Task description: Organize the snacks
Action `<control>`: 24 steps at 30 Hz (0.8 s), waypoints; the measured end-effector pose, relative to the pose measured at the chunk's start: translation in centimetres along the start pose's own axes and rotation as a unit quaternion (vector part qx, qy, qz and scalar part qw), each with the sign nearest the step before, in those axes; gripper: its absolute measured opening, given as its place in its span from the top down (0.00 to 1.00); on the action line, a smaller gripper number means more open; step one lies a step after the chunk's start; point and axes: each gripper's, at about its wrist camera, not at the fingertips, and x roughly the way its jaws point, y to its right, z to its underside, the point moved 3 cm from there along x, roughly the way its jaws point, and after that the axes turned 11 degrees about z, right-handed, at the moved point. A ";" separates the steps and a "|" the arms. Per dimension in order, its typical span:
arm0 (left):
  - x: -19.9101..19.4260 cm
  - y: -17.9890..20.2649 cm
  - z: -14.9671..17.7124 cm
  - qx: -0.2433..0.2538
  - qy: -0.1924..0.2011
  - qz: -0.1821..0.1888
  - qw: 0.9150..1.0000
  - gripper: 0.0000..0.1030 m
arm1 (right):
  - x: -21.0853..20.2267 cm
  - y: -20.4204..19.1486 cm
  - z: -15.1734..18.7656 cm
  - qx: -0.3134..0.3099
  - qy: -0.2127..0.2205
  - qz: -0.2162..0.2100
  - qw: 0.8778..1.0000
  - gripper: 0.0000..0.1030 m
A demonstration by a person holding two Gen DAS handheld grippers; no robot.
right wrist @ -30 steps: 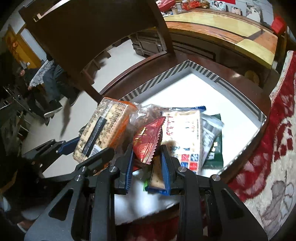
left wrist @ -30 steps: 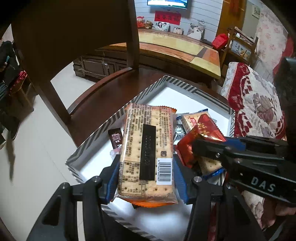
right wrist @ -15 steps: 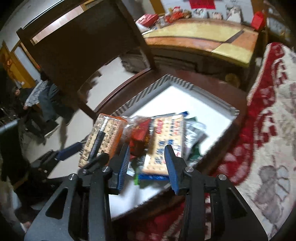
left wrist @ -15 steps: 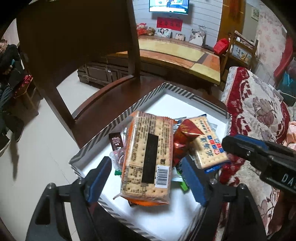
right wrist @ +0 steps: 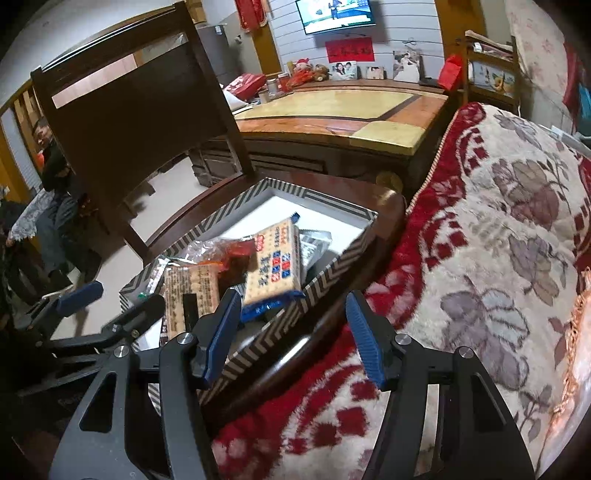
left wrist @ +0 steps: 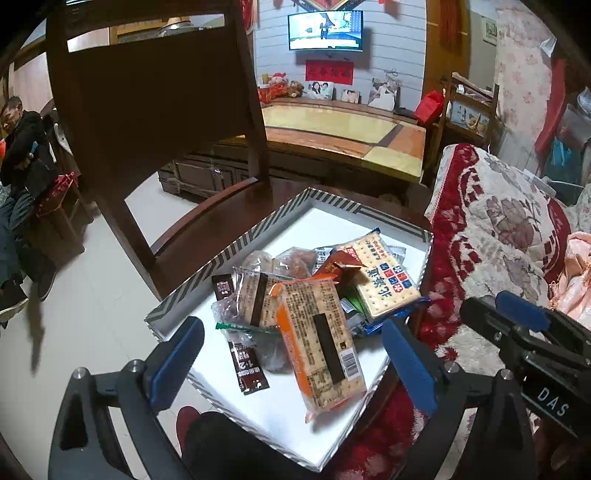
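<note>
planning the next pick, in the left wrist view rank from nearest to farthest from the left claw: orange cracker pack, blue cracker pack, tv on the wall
1. orange cracker pack: lies in the striped box, right between the open left claw fingers' line.
2. blue cracker pack: farther back in the box, toward the right.
3. tv: far across the room, top centre.

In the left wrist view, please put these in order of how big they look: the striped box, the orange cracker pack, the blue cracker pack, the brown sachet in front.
1. striped box
2. orange cracker pack, nearer the camera, so its lead is unsure
3. blue cracker pack
4. brown sachet
</note>
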 end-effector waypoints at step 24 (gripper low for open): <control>-1.5 0.1 0.3 0.003 0.017 0.017 1.000 0.04 | -1.8 -0.1 0.6 -0.009 0.008 -0.007 1.000 0.42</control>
